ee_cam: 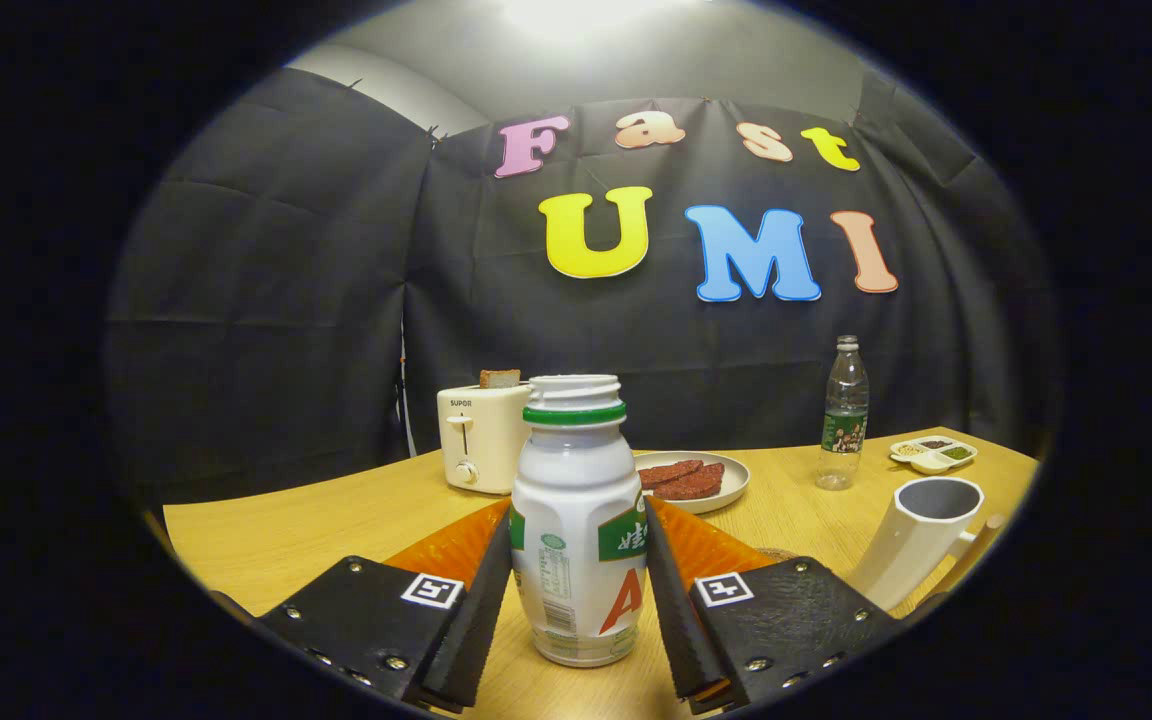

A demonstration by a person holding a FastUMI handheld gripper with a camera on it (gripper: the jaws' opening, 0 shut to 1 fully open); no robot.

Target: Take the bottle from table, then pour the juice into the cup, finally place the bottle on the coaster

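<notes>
The gripper [578, 600] had its two fingers [481, 610] apart on either side of the bottle [576, 520], each pad lying along the lower body at label height. The pads looked to be touching the sides or just shy of them; a firm clamp could not be told. The bottle stood upright on the table [266, 540], between the fingers, its base on the wood.

It was a small white plastic bottle with a waisted body and a wide open neck, the cap off. It probably handled light and a little squashy: a hard pinch could dent the wall and push juice up the open mouth. The glossy label might slip. The best hold seemed to be the straight lower body below the waist, where the pads already sat, level and square.

Just beyond the right finger stood the cup [921, 540], white, empty as far as its mouth showed. Farther back sat a plate [726, 490] with dark slices, a toaster [481, 440], a clear water bottle [844, 415] and a small dish [931, 455].
</notes>
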